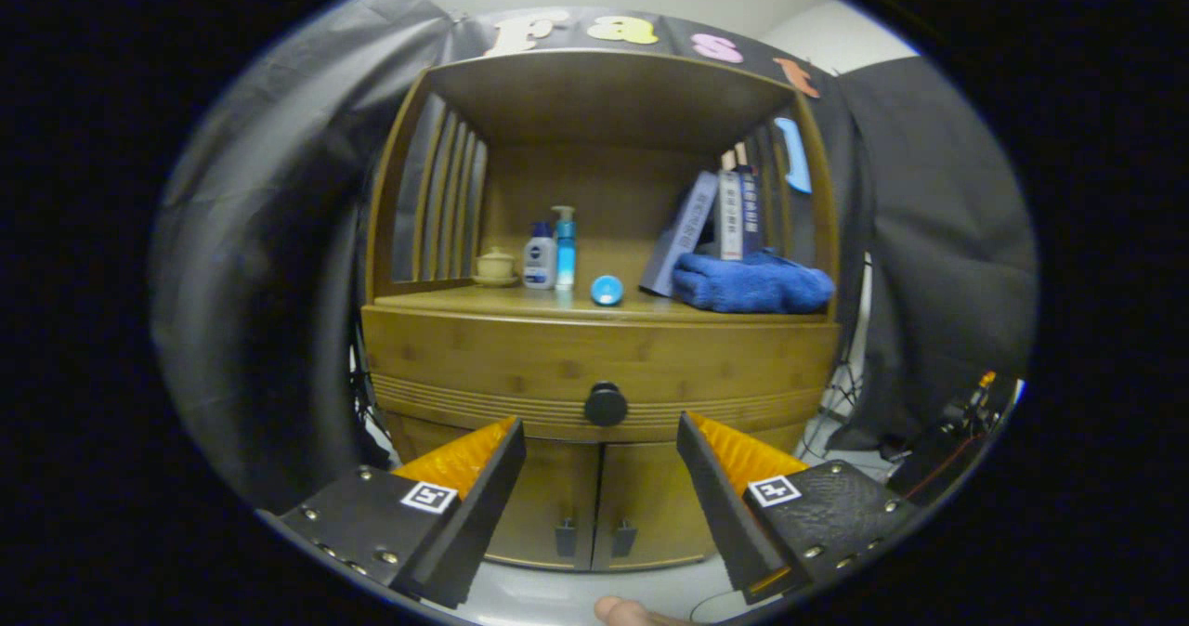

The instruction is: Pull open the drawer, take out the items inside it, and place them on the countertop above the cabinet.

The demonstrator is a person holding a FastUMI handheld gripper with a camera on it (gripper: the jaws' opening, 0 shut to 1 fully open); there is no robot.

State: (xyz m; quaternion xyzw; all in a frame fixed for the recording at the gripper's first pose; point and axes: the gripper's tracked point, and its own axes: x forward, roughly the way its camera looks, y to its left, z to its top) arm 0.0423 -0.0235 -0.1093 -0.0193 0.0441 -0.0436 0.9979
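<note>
Wooden cabinet (pixel 602 329) ahead, drawer (pixel 520 366) closed; gripper (pixel 602 436) fingers apart, short of knob (pixel 606 404).

I see dim, soft light from 12 o'clock; the cabinet (pixel 602 366) bows with fisheye distortion, sharp centrally, shadowed below.

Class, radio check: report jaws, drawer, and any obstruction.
Gripper open, jaws apart, short of drawer knob. Drawer shut. Nothing between jaws and knob.
</note>
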